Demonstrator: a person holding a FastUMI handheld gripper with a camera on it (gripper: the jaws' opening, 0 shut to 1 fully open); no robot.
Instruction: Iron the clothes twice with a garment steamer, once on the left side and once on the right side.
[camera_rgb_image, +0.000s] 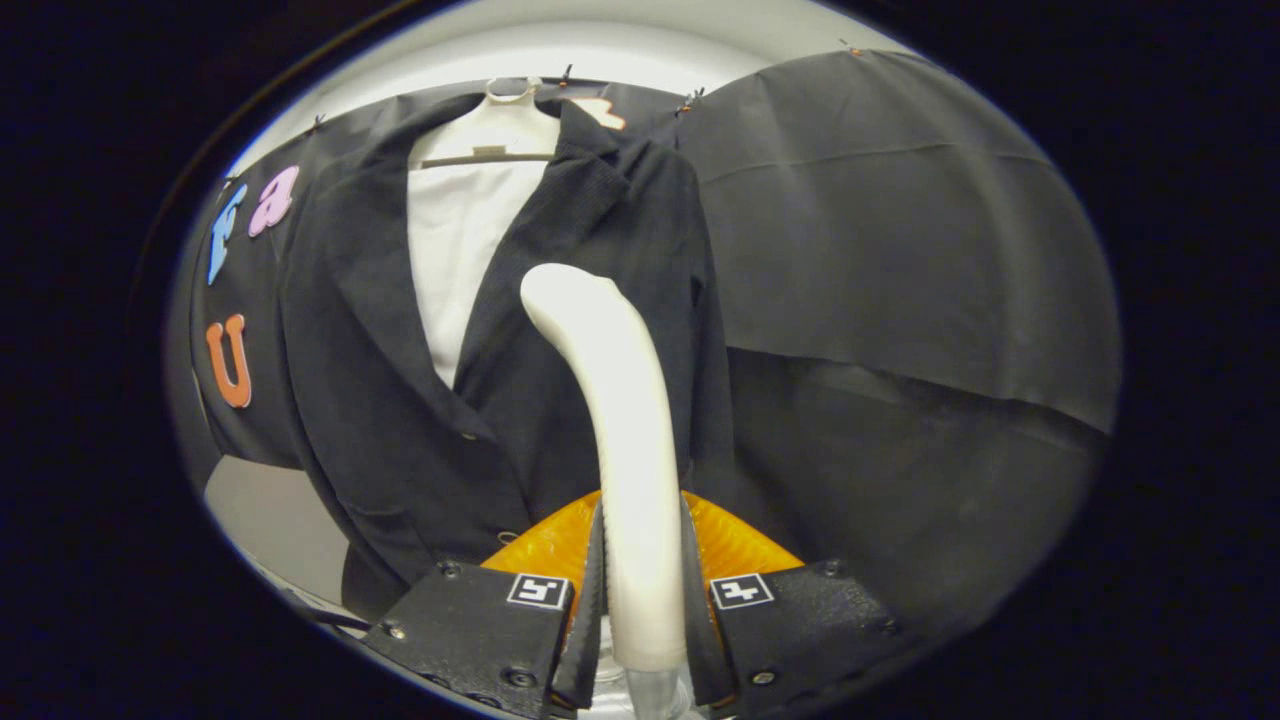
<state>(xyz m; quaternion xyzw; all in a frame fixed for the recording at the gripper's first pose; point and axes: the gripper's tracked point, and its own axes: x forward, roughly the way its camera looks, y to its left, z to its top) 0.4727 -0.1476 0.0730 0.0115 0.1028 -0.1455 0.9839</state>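
Clamped between my two black fingers (470, 630), the white steamer (630, 450) is rising straight up out of the grip. Both fingers are pressing on its lower shaft, one on the left side and one on the right, so my tongs (643, 590) are grasping it and are not released. Orange padding (740, 545) is showing behind the fingers on either side of the shaft. Each finger is carrying a small square black-and-white marker (538, 590) on its top face.

From the grip, the steamer is running away from me and curving to the left at its far end, where its rounded head is lying in front of the jacket (400, 400). I cannot tell whether the head is touching the cloth or hanging just short of it.

That dark jacket is hanging beyond the fingers, a little to the left of them, with its front facing me. Its lapels are lying open over a white shirt (455, 250), and both garments are hanging from a pale hanger (500, 110) at the top. The steamer's head is sitting over the right front panel as I see it, just right of the open V of shirt. Small dark buttons are showing lower down on the left panel.

Black cloth (900, 250) is covering the wall behind and to the right of the jacket.
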